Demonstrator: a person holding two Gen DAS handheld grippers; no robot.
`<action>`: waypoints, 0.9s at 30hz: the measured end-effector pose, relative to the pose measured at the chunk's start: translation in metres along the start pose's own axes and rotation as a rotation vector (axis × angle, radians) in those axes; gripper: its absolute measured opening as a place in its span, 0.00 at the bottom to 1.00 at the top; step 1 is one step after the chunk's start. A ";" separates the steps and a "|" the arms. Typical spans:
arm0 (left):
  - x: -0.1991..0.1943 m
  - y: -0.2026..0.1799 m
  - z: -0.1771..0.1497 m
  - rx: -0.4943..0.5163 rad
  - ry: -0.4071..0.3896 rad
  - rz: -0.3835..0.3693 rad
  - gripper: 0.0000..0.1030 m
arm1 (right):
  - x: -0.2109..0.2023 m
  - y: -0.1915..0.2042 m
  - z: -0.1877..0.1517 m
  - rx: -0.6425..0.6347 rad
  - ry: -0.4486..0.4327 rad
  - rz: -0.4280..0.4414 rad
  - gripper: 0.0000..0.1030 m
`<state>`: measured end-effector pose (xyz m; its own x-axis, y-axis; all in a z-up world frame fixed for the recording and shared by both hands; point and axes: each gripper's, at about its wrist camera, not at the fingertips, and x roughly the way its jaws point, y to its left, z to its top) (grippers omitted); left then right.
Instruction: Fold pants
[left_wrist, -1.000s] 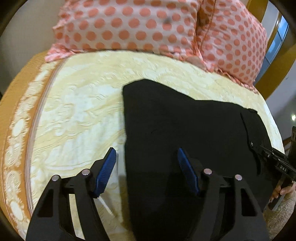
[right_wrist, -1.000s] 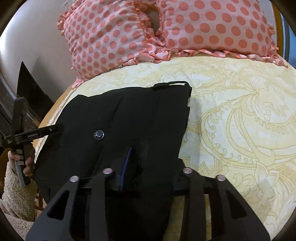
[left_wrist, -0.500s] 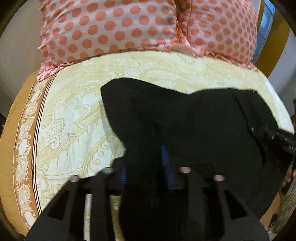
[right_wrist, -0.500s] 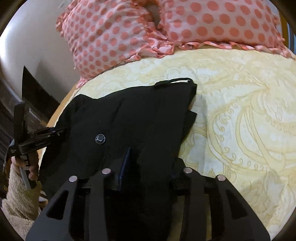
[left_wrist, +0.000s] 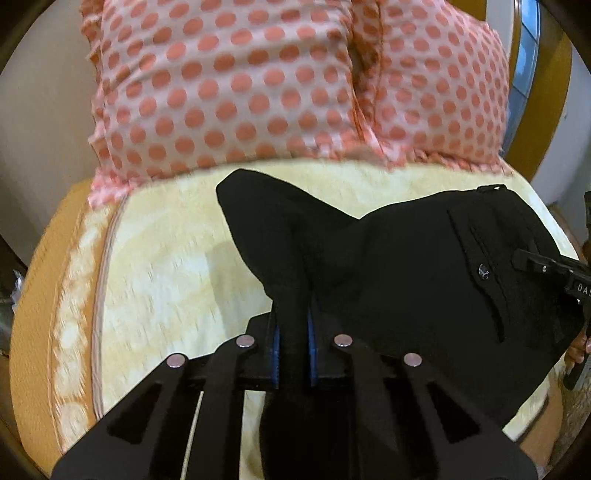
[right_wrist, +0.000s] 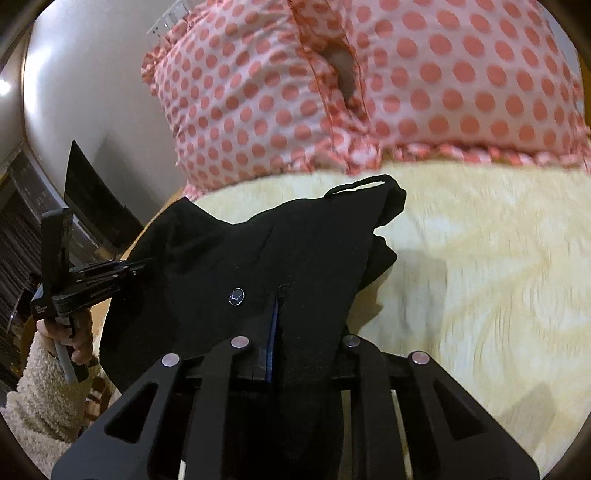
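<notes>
Two polka-dot pillows (left_wrist: 236, 85) sat at the head of the yellow bed (left_wrist: 166, 266), and the black pants (left_wrist: 406, 266) hung lifted just above it, each hand-held gripper, left (left_wrist: 291, 339) and right (right_wrist: 275, 332), pinched tight on a bunched fold.

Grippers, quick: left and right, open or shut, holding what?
Left gripper: shut on the black pants.
Right gripper: shut on the black pants, near the waistband button.
</notes>
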<state>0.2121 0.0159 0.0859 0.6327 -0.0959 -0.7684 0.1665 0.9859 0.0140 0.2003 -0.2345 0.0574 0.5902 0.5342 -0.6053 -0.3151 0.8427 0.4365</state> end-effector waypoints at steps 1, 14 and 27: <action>0.003 0.002 0.009 -0.007 -0.017 0.014 0.10 | 0.004 0.001 0.009 -0.006 -0.014 -0.007 0.16; 0.074 0.038 0.039 -0.080 0.030 0.204 0.47 | 0.054 -0.003 0.044 -0.067 -0.033 -0.464 0.73; 0.056 -0.018 0.004 -0.048 0.084 0.063 0.72 | 0.091 0.056 0.005 -0.228 0.154 -0.411 0.78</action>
<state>0.2474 -0.0074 0.0453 0.5752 -0.0241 -0.8177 0.0906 0.9953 0.0344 0.2402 -0.1391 0.0297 0.5885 0.1437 -0.7956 -0.2443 0.9697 -0.0056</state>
